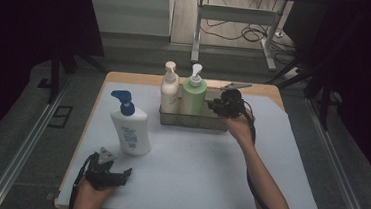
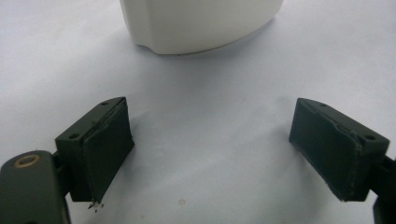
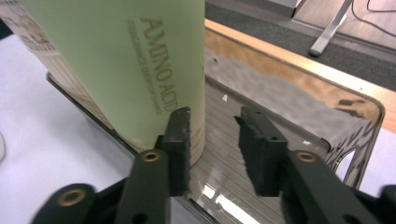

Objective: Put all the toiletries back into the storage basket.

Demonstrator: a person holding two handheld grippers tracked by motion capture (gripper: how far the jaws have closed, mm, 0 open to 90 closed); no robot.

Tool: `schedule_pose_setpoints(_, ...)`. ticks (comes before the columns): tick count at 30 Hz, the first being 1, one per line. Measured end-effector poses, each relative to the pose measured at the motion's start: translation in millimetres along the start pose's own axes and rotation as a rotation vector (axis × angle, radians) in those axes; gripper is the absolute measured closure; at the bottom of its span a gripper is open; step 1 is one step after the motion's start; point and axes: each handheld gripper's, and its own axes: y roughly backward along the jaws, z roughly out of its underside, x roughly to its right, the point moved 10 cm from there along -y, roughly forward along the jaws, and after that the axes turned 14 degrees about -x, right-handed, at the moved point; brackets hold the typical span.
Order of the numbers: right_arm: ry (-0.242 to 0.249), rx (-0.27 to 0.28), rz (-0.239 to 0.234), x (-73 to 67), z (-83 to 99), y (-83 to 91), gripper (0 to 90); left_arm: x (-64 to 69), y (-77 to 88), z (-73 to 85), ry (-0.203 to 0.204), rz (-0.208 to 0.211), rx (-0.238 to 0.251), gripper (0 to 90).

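Note:
A shallow clear tray (image 1: 192, 121) at the back of the white mat holds a cream pump bottle (image 1: 169, 90) and a green pump bottle (image 1: 193, 95), both upright. My right gripper (image 1: 212, 105) reaches into the tray's right half, just beside the green bottle. In the right gripper view the green bottle (image 3: 121, 60) stands left of the left jaw, and my right gripper (image 3: 215, 140) is open with a narrow, empty gap over the tray floor (image 3: 261, 102). A white bottle with a blue pump (image 1: 130, 130) stands front left. My left gripper (image 1: 123, 176) rests open before it; its base (image 2: 196, 23) lies ahead of the wide-open left gripper (image 2: 210, 149).
The mat covers a wooden tabletop (image 1: 125, 77) whose edge shows at the back. The tray's right half holds no bottle, and its rim (image 3: 364, 107) curves round behind my right jaw. A metal stand (image 1: 240, 18) and cables lie on the floor beyond the table.

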Motion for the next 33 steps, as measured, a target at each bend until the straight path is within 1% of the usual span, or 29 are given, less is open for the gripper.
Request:
schedule_pose_setpoints(1,-0.001,-0.01,0.001,0.5,0.8,-2.2,71.0,0.0,0.0,0.0,0.0,0.0,0.0,12.5)
schedule_pose_setpoints(3,-0.005,-0.022,0.025,3.3,1.3,-6.8,74.8,-0.1,0.0,0.1,0.0,-0.001,-0.001,12.5)
schedule_pose_setpoints(6,-0.021,-0.028,0.023,4.2,0.1,-12.8,79.3,-0.1,0.0,0.1,0.0,-0.001,-0.001,12.5)
schedule_pose_setpoints(9,-0.025,-0.038,0.025,3.1,-1.3,-19.8,85.3,-0.1,0.0,0.0,0.0,-0.001,-0.001,12.5)
schedule_pose_setpoints(12,-0.018,-0.058,0.04,2.3,-2.0,-27.2,89.6,-0.1,0.0,0.0,0.0,-0.001,-0.001,12.5)
schedule_pose_setpoints(17,-0.035,-0.083,0.047,1.9,-3.6,-38.2,89.9,-0.1,0.0,0.1,0.0,-0.001,-0.001,12.5)
schedule_pose_setpoints(22,-0.034,-0.099,0.034,-0.5,-3.9,-46.0,89.9,-0.2,0.0,0.1,-0.001,0.0,-0.001,12.5)
schedule_pose_setpoints(23,-0.035,-0.101,0.038,0.0,-3.6,-46.9,89.8,-0.2,0.0,0.0,0.0,-0.001,-0.001,12.5)
schedule_pose_setpoints(27,-0.038,-0.104,0.017,0.1,-2.6,-48.6,89.9,-0.2,0.0,0.1,-0.001,0.0,-0.002,12.5)
schedule_pose_setpoints(30,-0.039,-0.107,0.01,-0.3,-2.3,-48.7,89.9,-0.2,0.0,0.0,-0.001,-0.001,-0.001,12.5)
schedule_pose_setpoints(33,-0.031,-0.106,0.002,-2.2,-2.8,-48.7,89.9,-0.2,0.0,0.1,-0.001,-0.001,-0.002,12.5)
